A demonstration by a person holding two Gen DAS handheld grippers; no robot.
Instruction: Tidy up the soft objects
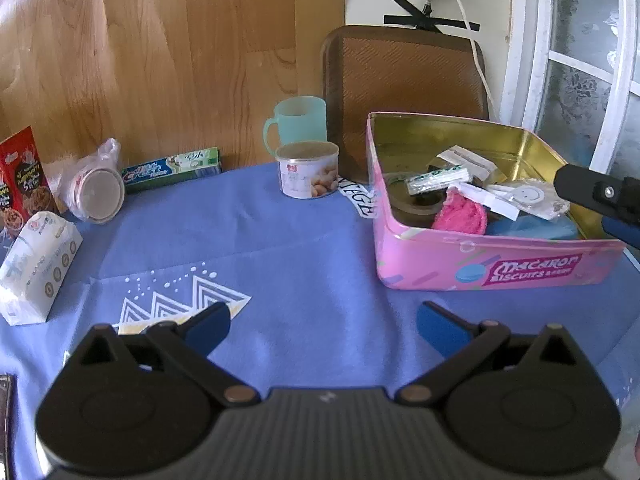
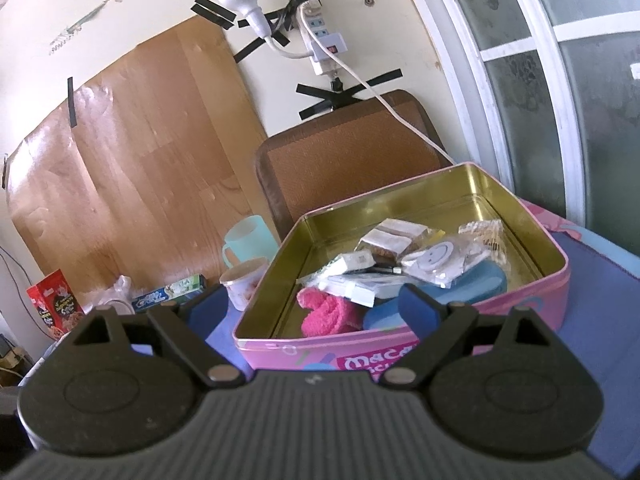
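Left wrist view, from the tabletop's left edge: a white tissue pack (image 1: 38,266) lies in front of a red cereal box (image 1: 24,178), then a bagged cup (image 1: 96,190) on its side and a toothpaste box (image 1: 172,169) along the far edge. A mint mug (image 1: 298,123) stands behind a snack can (image 1: 308,169). The left tool (image 1: 322,322) hovers over the blue cloth (image 1: 280,248), released, holding nothing. Toward the right edge sits the pink Macaron biscuit tin (image 1: 500,270), lid off, with a pink fuzzy sock (image 1: 460,216) and a blue soft item (image 1: 536,228) inside among wrapped packets (image 1: 532,196). The right tool (image 2: 308,308) hangs at the tin's near wall, released, empty.
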